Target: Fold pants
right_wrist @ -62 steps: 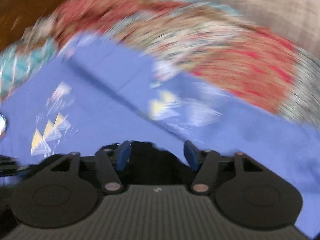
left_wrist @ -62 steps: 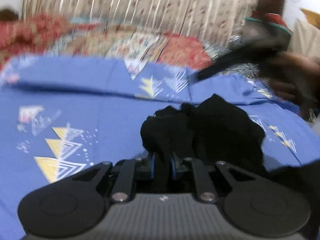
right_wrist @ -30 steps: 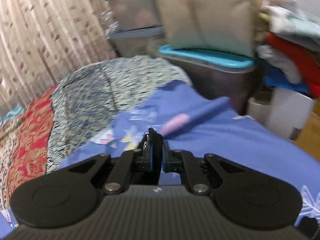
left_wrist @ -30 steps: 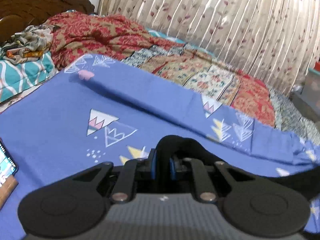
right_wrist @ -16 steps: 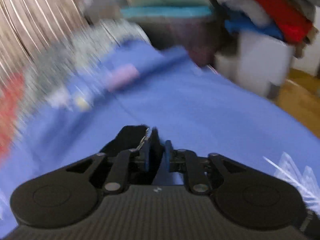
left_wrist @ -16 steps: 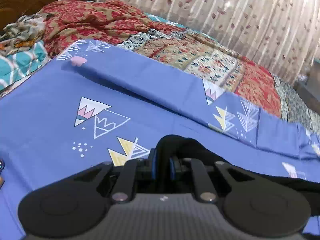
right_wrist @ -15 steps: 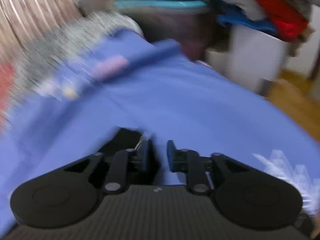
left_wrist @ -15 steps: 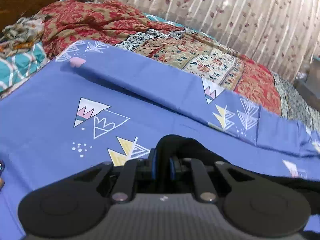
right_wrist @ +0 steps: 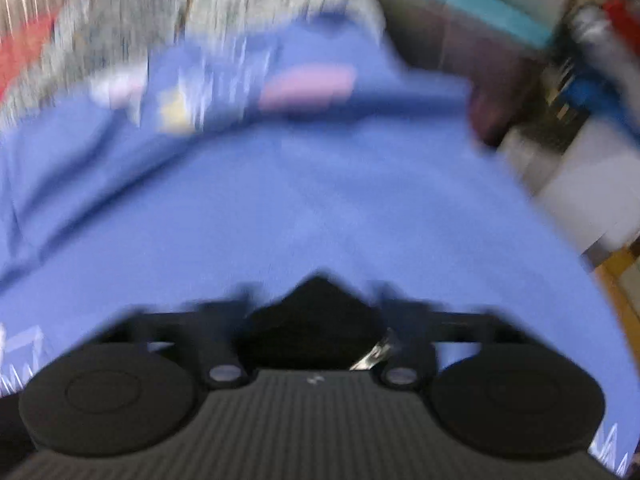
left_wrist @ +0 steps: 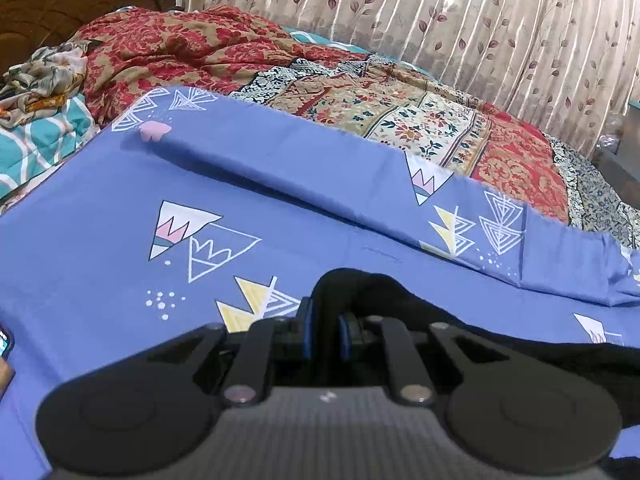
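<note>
The black pants (left_wrist: 500, 344) lie stretched across the blue patterned sheet (left_wrist: 100, 240). My left gripper (left_wrist: 324, 336) is shut on one corner of the pants, low over the sheet, and the cloth runs off to the right. In the blurred right wrist view my right gripper (right_wrist: 314, 316) has its fingers spread wide. A black corner of the pants (right_wrist: 312, 320) with a metal zipper or clasp (right_wrist: 376, 352) lies between them on the sheet (right_wrist: 280, 200).
Red and floral bedding (left_wrist: 360, 92) is heaped behind the sheet below a curtain (left_wrist: 440, 12). A teal pillow (left_wrist: 36, 140) lies at left, and a phone edge (left_wrist: 4, 344) at far left. Storage bins and stacked clothes (right_wrist: 560, 60) stand past the bed's right edge.
My right gripper has opened and let go of its corner of the pants while moving fast. My left gripper stays shut on the pants and has barely moved.
</note>
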### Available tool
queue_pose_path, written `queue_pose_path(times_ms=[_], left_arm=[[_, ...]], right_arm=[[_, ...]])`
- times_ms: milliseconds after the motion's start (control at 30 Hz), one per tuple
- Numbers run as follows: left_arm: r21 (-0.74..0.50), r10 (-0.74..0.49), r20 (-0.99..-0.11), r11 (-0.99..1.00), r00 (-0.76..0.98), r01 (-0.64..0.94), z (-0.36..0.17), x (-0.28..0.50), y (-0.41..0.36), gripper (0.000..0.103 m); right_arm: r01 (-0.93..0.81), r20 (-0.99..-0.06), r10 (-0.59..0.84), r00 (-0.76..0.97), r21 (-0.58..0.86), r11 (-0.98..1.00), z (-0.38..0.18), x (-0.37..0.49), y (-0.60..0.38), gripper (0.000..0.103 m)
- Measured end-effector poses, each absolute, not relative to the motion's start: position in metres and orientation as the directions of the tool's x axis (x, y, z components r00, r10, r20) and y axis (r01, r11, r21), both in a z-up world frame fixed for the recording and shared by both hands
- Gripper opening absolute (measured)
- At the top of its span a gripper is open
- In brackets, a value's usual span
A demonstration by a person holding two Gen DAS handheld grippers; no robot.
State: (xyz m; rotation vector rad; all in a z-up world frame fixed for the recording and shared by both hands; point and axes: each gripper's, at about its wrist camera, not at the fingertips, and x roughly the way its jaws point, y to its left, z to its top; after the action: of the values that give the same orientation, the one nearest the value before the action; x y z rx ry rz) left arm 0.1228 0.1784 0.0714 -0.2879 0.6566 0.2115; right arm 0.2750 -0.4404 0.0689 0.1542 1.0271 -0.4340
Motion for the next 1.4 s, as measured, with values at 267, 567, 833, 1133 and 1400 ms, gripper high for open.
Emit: queue_pose_path(times_ms=[267,567,833,1133,1400], left_arm=[[-0.215,0.123,-0.637,0.920,0.761,-0.329,0.059,0.146,0.180,0.012],[-0.135,0.148,-0.700,0.933,0.698,-0.334,0.027,0.166,0.172,0.017],[-0.126,0.154,-0.687,0.937,0.710,-0.325,0.027,0.164,0.169,0.015],[-0.098,0.181,-0.640,0.945,0.747,-0.313,0.043,0.147,0.162,0.012],[-0.179,0.154,-0.602,0.930,0.783,-0.320,0.069,0.114,0.166,0.012]], right_arm=[[0.558,-0.626,-0.315,0.713,0.235,0.796,0.103,0.270,-0.454,0.019],[0.563,-0.678,-0.299,0.671,0.204,0.801,0.086,0.272,-0.451,0.050],[0.593,-0.763,-0.232,0.604,0.235,0.770,0.084,0.289,-0.439,0.050],[0.674,-0.828,-0.243,0.505,0.202,0.710,0.055,0.311,-0.428,0.011],[0.635,-0.755,-0.127,0.644,0.434,0.638,0.097,0.247,-0.456,0.011]])
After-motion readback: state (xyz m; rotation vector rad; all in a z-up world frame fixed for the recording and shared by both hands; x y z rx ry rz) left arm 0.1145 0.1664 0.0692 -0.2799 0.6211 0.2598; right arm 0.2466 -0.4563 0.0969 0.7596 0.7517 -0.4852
